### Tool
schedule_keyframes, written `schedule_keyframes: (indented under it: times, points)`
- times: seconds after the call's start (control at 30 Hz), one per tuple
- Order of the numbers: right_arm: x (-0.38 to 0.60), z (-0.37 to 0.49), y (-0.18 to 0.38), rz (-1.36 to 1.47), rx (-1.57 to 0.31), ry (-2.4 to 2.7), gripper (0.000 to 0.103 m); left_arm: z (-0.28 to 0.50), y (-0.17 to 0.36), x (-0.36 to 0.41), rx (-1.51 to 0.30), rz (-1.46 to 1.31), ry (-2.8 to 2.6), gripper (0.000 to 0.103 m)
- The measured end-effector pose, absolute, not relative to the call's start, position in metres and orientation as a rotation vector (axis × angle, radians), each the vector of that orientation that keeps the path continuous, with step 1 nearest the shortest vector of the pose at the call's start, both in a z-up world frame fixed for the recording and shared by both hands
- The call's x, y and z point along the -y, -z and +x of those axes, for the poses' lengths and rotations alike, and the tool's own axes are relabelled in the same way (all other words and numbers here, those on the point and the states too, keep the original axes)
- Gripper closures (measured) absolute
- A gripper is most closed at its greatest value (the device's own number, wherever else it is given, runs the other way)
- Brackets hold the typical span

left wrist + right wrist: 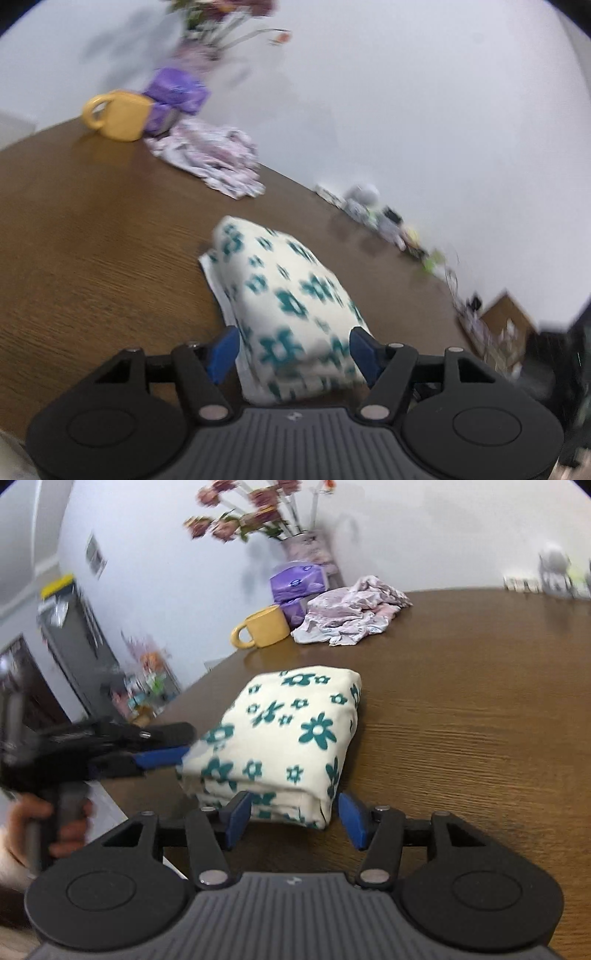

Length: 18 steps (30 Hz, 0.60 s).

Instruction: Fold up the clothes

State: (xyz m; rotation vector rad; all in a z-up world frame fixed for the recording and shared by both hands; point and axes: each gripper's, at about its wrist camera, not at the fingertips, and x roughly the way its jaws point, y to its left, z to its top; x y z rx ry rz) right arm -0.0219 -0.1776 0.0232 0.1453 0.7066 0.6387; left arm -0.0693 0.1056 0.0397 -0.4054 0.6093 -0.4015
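The right hand-held gripper (291, 821) stands with its jaws apart at the near end of the folded flowered cloth (288, 734), pads clear of it. The left hand-held gripper (293, 350) is likewise spread, the bundle lying between its blue pads without being pinched. This fold looks finished, the cloth resting on the worktop (480, 720). Next likely comes the crumpled pink garment (351, 613) beyond, beside the yellow mug (262, 627), whose contents are hidden.

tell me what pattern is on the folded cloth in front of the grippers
Teal flowers on a cream ground. The folded cloth shows it most clearly in the right wrist view.
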Motion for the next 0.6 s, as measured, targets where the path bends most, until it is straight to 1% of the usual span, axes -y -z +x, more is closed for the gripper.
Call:
schedule_keyframes:
  times: [0.13,0.17,0.2,0.23,0.3,0.37,0.43,0.5,0.6]
  points:
    - [0.161,-0.02,-0.014,0.039,-0.686,-0.596,0.052,-0.078,-0.033,-0.083,-0.611,-0.257,0.353,0.04]
    - [0.158,-0.018,-0.012,0.023,-0.69,-0.587,0.054,-0.078,-0.031,-0.078,-0.609,-0.229,0.332,0.044]
    - [0.156,-0.017,-0.01,0.009,-0.693,-0.587,0.06,-0.078,-0.028,-0.075,-0.609,-0.205,0.31,0.049]
    - [0.154,-0.017,-0.009,0.002,-0.697,-0.591,0.065,-0.078,-0.026,-0.073,-0.607,-0.187,0.297,0.061]
    - [0.154,-0.018,-0.008,0.007,-0.696,-0.598,0.074,-0.078,-0.022,-0.068,-0.601,-0.152,0.272,0.069]
    - [0.157,-0.018,-0.009,0.021,-0.689,-0.596,0.078,-0.079,-0.018,-0.066,-0.596,-0.126,0.282,0.083]
    - [0.16,-0.016,-0.007,0.052,-0.692,-0.599,0.084,-0.081,-0.015,-0.06,-0.59,-0.076,0.278,0.085]
    - [0.162,-0.014,-0.006,0.079,-0.694,-0.6,0.087,-0.082,-0.014,-0.055,-0.586,-0.04,0.272,0.086]
    - [0.164,-0.011,-0.005,0.099,-0.696,-0.595,0.087,-0.081,-0.014,-0.047,-0.585,-0.008,0.28,0.086]
